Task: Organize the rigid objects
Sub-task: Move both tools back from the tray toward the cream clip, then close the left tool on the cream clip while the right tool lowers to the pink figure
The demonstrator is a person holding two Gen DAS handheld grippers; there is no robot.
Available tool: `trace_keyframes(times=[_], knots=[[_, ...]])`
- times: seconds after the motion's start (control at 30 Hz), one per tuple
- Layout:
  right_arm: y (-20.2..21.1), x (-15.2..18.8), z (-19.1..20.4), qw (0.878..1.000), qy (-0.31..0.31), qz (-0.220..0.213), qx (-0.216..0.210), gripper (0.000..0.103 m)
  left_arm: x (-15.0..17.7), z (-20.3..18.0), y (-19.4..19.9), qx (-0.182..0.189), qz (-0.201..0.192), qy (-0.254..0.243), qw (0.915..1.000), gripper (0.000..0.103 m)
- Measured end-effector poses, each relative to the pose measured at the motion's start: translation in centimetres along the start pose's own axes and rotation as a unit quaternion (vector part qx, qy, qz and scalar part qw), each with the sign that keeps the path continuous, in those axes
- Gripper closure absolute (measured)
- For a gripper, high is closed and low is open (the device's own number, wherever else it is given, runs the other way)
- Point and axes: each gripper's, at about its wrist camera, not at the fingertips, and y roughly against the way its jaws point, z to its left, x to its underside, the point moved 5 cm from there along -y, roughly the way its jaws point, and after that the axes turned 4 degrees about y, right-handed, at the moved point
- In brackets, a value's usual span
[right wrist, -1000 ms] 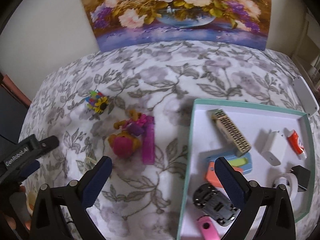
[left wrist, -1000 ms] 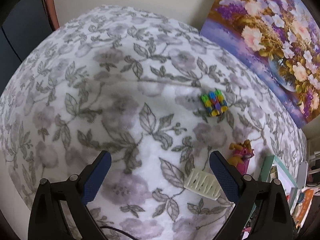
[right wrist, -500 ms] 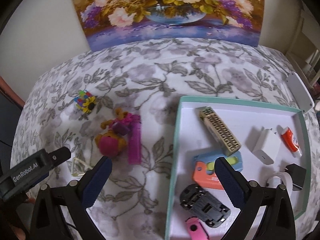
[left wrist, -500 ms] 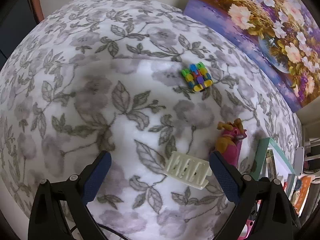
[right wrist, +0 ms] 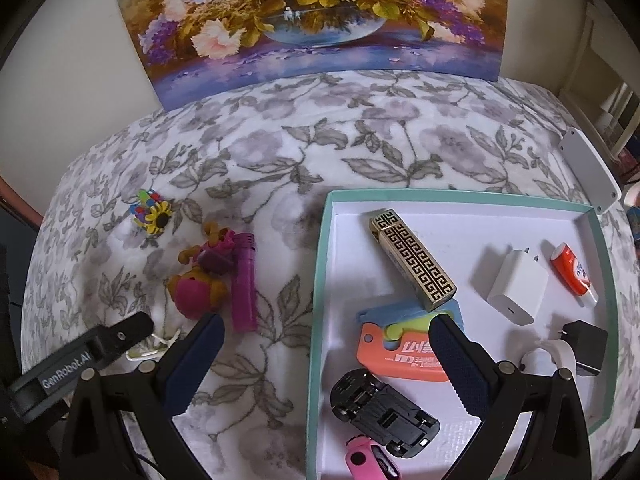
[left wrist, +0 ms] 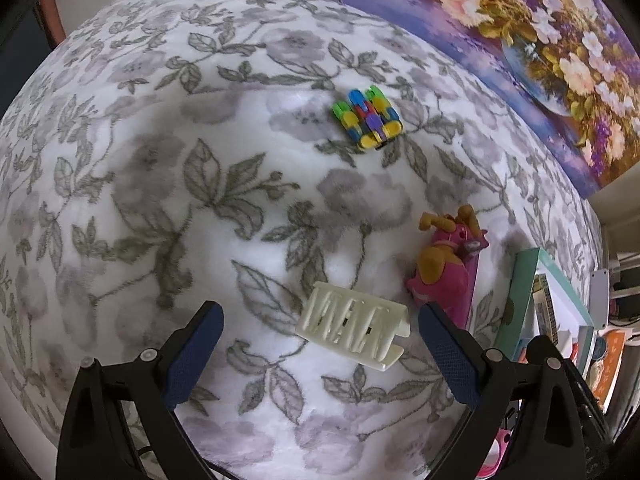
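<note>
Both claws are spread wide and hold nothing. Seen from the left wrist, the left claw (left wrist: 318, 322) hangs low over a cream slotted plastic piece (left wrist: 354, 326), which lies flat on the grey-flowered fleece cover (left wrist: 168, 168) between the two blue pads and nearer the right-hand one, touching neither. Just beyond that piece, to the right, sits a pink and orange toy figure (left wrist: 444, 264) beside a pink lighter (right wrist: 245, 280); the two are touching. Farther off on the cover, well apart from the others, lies a small block of bright multicoloured links (left wrist: 368, 118). At the right edge stands a teal-rimmed white tray (right wrist: 320, 280). From the right wrist, the right claw (right wrist: 326, 326) hovers over the tray's left rim, one pad above the cover and the other above the tray. Inside the tray lie a gold and black patterned bar (right wrist: 412, 260), resting partly on a blue piece (right wrist: 394, 312) that sits by an orange cutter (right wrist: 400, 354), a white plug charger (right wrist: 518, 282), a small red and white tube (right wrist: 572, 274), a black plug (right wrist: 586, 344), a roll of white tape (right wrist: 550, 354), a black folding holder (right wrist: 384, 412) and a pink item (right wrist: 368, 460) at the near edge. A flower painting (right wrist: 320, 20) leans against the wall behind the cover.
</note>
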Motion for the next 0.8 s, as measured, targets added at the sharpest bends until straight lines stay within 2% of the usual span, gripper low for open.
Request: trace_keyframes(times=[0.07, 0.13, 0.4, 0.5, 0.8], knots=[[-0.1, 0.0, 0.0, 1.000, 0.000, 0.001, 0.001, 0.000, 0.0, -0.2, -0.2, -0.001, 0.001, -0.004, 1.0000, 0.007], [-0.1, 0.1, 0.0, 1.000, 0.000, 0.003, 0.001, 0.000, 0.1, -0.6, -0.4, -0.002, 0.002, -0.010, 0.9999, 0.017], [-0.2, 0.1, -0.3, 1.000, -0.005, 0.003, 0.002, 0.000, 0.4, -2.0, -1.3, -0.001, 0.015, -0.036, 0.9992, 0.029], [-0.1, 0.1, -0.3, 1.000, -0.005, 0.003, 0.002, 0.000, 0.5, -2.1, -1.4, 0.000, 0.017, -0.039, 0.9991, 0.039], [-0.2, 0.1, -0.3, 1.000, -0.005, 0.004, 0.003, 0.000, 0.3, -2.4, -1.8, 0.004, 0.013, -0.035, 0.9993, 0.041]])
